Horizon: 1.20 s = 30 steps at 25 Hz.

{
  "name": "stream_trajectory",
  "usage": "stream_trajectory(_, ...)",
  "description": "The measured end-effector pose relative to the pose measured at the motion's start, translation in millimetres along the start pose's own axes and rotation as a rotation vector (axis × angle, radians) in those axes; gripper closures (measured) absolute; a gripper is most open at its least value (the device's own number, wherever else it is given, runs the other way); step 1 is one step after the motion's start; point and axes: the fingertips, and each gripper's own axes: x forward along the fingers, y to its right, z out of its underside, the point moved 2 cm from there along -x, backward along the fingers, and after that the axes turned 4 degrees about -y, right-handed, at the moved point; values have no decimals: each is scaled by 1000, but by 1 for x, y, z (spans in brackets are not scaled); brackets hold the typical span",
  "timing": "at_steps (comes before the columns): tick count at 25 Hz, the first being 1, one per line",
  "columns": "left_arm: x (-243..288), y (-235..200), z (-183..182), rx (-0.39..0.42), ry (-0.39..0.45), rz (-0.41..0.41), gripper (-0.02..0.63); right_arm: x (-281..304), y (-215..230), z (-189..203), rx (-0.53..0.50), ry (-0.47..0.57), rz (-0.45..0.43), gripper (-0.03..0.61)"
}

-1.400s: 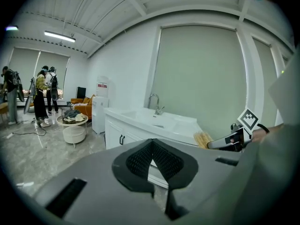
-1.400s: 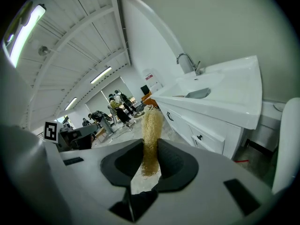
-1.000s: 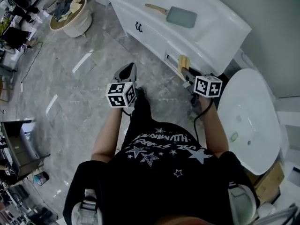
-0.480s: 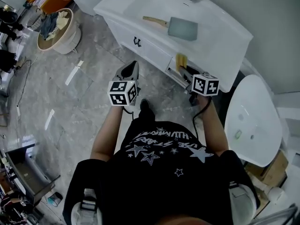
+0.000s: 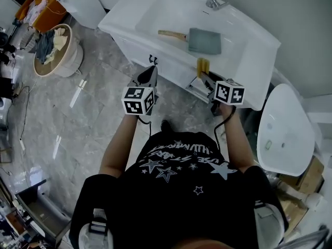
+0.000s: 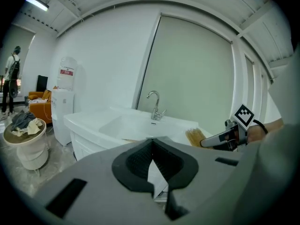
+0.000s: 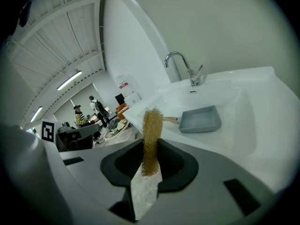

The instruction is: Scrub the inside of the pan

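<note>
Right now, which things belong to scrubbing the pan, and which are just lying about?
For the job: pan, sponge in the right gripper, sink, tap.
Just lying about: basket of cloths, water dispenser, white tub.

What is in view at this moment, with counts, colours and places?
pan: one, grey-blue with a wooden handle, lying in the sink basin
sink: one, white, ahead of the person
faucet: one, chrome, at the sink's back edge
oval tub: one, white, at the right
basket: one, cream, on the floor at the left, holding clothes
water dispenser: one, white, left of the sink
bystanders: two, far back in the room
sponge: one, yellow, clamped in the right gripper
left gripper: grey, shut, empty
right gripper: grey, shut on the sponge
person's shirt: black with stars
</note>
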Motion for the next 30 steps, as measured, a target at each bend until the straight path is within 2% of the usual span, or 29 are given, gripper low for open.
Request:
stream_trajectory(8,38,-28,-24,7,-6,41,606,13,19,-24,37,4,53,491)
stream_trajectory(15,87,-36,-40,20,-40,65,606,38,58,-67,100,45,67,491)
stream_trajectory(26,189,-42,-96,56,-55,121,606,76,136,-123,154,51,76,491)
stream_trajectory(30,218,-41,-99,34,-98,142,604,86,157,-135,165,61,68,491)
